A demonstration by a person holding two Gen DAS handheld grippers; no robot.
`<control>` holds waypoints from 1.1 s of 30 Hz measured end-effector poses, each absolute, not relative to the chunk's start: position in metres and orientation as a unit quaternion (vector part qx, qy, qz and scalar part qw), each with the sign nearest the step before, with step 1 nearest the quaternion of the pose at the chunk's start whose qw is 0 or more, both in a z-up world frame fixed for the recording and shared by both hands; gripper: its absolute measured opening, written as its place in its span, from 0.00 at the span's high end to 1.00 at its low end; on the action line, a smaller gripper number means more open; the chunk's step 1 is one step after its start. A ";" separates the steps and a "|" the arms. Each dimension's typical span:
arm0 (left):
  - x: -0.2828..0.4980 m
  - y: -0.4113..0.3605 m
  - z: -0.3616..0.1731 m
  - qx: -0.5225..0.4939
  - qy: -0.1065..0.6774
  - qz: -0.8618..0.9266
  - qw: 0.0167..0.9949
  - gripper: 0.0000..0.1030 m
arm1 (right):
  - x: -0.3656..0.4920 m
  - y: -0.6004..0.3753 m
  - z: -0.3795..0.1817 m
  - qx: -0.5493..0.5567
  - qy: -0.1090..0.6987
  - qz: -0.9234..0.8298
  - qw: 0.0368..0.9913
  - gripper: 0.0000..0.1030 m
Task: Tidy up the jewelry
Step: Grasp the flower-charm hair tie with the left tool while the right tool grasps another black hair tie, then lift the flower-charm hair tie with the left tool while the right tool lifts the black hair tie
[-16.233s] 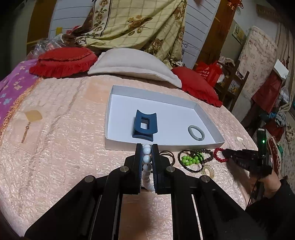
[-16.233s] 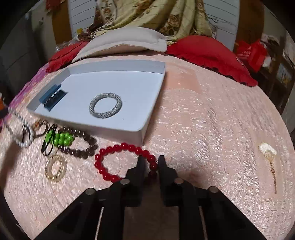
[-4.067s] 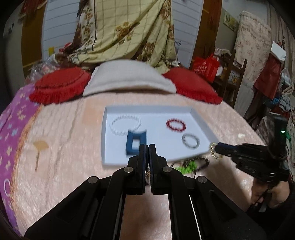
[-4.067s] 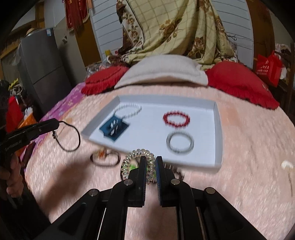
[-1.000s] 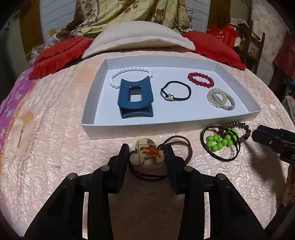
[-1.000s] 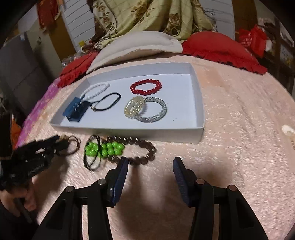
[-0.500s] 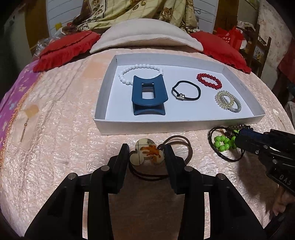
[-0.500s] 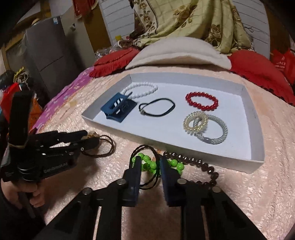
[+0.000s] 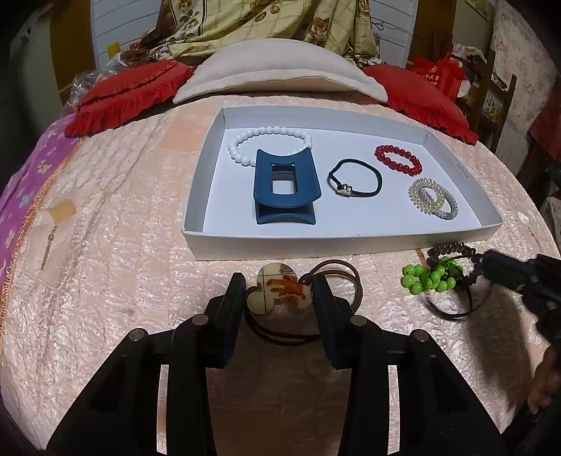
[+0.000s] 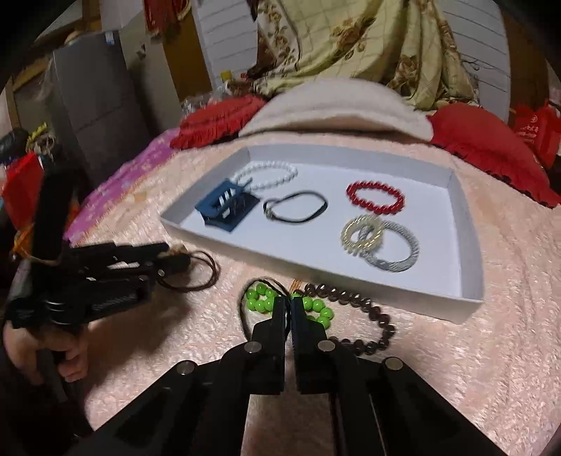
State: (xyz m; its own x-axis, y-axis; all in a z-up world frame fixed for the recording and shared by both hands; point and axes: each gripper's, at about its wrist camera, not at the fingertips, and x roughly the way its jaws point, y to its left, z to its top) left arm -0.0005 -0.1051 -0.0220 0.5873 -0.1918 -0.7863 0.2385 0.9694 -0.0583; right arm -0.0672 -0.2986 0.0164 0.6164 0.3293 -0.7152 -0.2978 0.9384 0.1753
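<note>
Surface: pink quilted bedspread (image 9: 115, 245) on a bed, red cushions (image 9: 129, 91) and beige pillow (image 9: 277, 70) at the far end, floral blanket (image 9: 266, 21) behind.
Box: shallow white tray (image 9: 210, 165) lying flat mid-bed, long side toward the cameras.
Inside tray, left: white bead bracelet (image 9: 266, 135), blue hair claw (image 9: 285, 186) just in front, overlapping its near edge.
Inside tray, middle: black hair tie (image 9: 356, 180) with small metal charm.
Inside tray, right: red bead bracelet (image 9: 398, 159) at the back; clear coil hair tie (image 9: 426, 194) overlapping a silver mesh bracelet (image 9: 447, 207) in front.
Outside tray, near left: brown hair tie (image 9: 336, 280) with a cream heart-shaped charm (image 9: 278, 291), on the bedspread just beside the tray's front wall.
Outside tray, near right: green bead bracelet (image 10: 270, 301), black cord loop (image 10: 245, 315), dark brown bead bracelet (image 10: 364, 315), bunched together, touching.
Left gripper (image 9: 278, 301): spread wide, fingers either side of the charm, apparently touching its edges; squeeze not confirmed.
Right gripper (image 10: 288, 308): pressed nearly together at the green beads; a thin dark strand seems to run between the tips, too blurred to confirm.
Left gripper from right view: (image 10: 168, 259) tips at the brown hair tie, hand (image 10: 63, 354) on the handle.
Background: grey fridge (image 10: 94, 101) left, red bag (image 9: 438, 72) right.
</note>
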 end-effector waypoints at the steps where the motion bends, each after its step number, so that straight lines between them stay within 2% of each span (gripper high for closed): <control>1: 0.000 -0.105 -0.021 0.025 0.437 -0.122 0.891 0.64 | -0.071 -0.304 0.022 0.030 0.393 0.176 0.902 0.97; 8: -0.004 -0.108 -0.016 0.026 0.431 -0.130 0.893 0.64 | -0.081 -0.330 0.036 0.072 0.371 0.164 0.911 0.97; 33: -0.003 -0.111 -0.020 0.031 0.436 -0.125 0.891 0.64 | -0.081 -0.326 0.034 0.059 0.375 0.157 0.912 0.97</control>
State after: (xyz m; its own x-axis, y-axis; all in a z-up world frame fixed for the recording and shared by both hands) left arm -0.0028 -0.1107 -0.0201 0.5886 -0.1953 -0.7845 0.2501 0.9668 -0.0530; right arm -0.0809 -0.3261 0.0343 0.6699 0.3300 -0.6650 -0.2417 0.9439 0.2249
